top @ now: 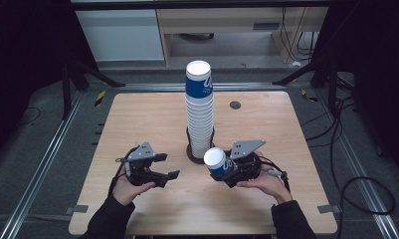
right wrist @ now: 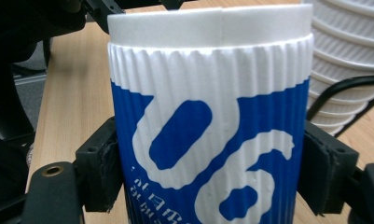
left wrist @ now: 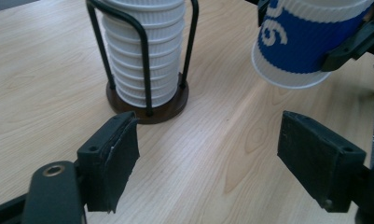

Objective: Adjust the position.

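A tall stack of blue-and-white ribbed paper cups (top: 199, 107) stands upside down in a black wire holder (top: 193, 153) with a dark round base at the table's middle. My right gripper (top: 226, 169) is shut on a single blue-and-white cup (top: 217, 162), just right of the holder's base and lifted off the table. In the right gripper view this cup (right wrist: 212, 135) sits squeezed between both pads. My left gripper (top: 169, 167) is open, left of the holder, with nothing between its jaws. The left gripper view shows the stack (left wrist: 145, 51) and the held cup (left wrist: 310, 37) ahead.
The wooden table (top: 137, 119) has a small dark round grommet (top: 235, 104) at its back right. Metal rails and cables run along the floor on both sides. A pale cabinet and desk stand beyond the table's far edge.
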